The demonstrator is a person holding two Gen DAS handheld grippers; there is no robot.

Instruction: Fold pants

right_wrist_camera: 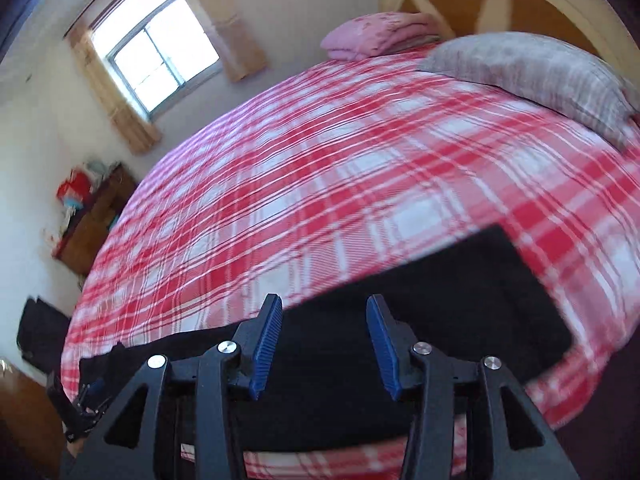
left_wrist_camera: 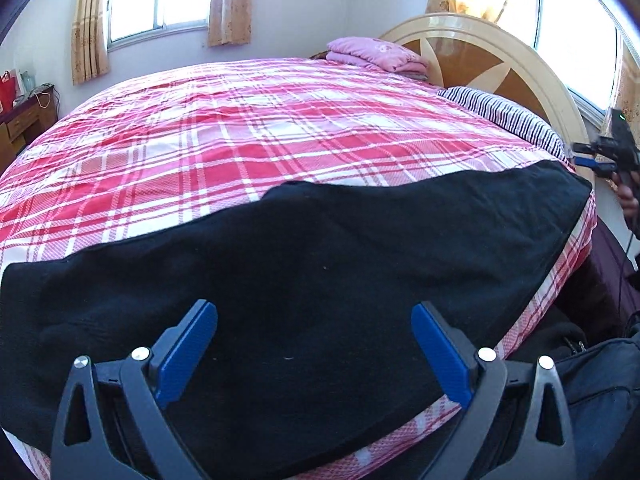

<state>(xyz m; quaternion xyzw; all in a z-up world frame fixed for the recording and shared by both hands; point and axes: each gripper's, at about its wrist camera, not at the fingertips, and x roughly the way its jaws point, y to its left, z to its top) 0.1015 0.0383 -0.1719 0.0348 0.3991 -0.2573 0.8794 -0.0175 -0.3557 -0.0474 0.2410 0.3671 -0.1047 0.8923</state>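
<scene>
Plaid-covered bed (left_wrist_camera: pixel 248 128) bearing black pants (left_wrist_camera: pixel 320 280), striped pillow (left_wrist_camera: pixel 508 114), folded pink blanket (left_wrist_camera: pixel 376 54).

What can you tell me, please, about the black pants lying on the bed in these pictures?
The black pants are a dark, soft-looking, matte cloth, laid flat along the near edge of the plaid bedspread. They form one long band, wider at the right end, which has a straight edge. Seams and pockets cannot be made out. Only the bedspread touches them; both grippers are open above them.
</scene>
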